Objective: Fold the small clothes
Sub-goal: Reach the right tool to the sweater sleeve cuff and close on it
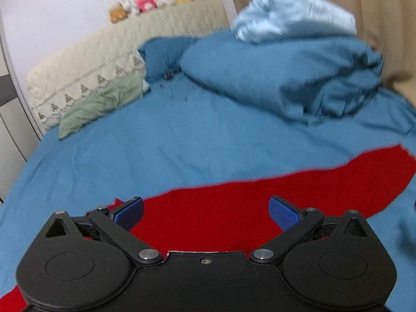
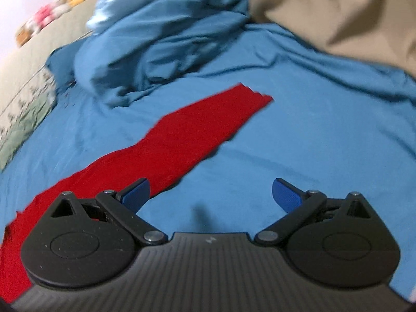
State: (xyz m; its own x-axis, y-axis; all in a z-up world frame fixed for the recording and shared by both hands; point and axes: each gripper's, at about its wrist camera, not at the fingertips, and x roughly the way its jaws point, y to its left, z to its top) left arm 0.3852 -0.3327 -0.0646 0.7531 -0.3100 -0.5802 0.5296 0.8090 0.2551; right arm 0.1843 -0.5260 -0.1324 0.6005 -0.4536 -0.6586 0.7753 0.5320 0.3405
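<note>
While its two blue-padded fingers stand spread wide with nothing between them, the left gripper [image 1: 206, 212] hangs just above the near part of a red garment [image 1: 234, 208], which lies flat on the blue bed sheet [image 1: 130, 150] and stretches away to the right as a long, narrowing strip. The right gripper [image 2: 210, 195] is likewise released, its jaws far apart and empty; its left finger [image 2: 136, 191] sits over the edge of the same red garment [image 2: 182, 140], while its right finger is over bare blue bed sheet [image 2: 312, 143]. From the right wrist view the garment runs diagonally, from the lower left corner up to a ragged end near the middle of the bed. Beyond that end lies a bunched blue duvet [image 1: 299, 78], with a pale blue bundle of cloth [image 1: 293, 15] resting on top of it. To the left, against a quilted cream headboard [image 1: 117, 49], sits a sage green pillow [image 1: 101, 106], and a row of small plush toys [image 1: 158, 0] lines the headboard's top edge. A beige curtain [image 2: 338, 7] hangs behind the bed on the right. Both views are somewhat blurred.
</note>
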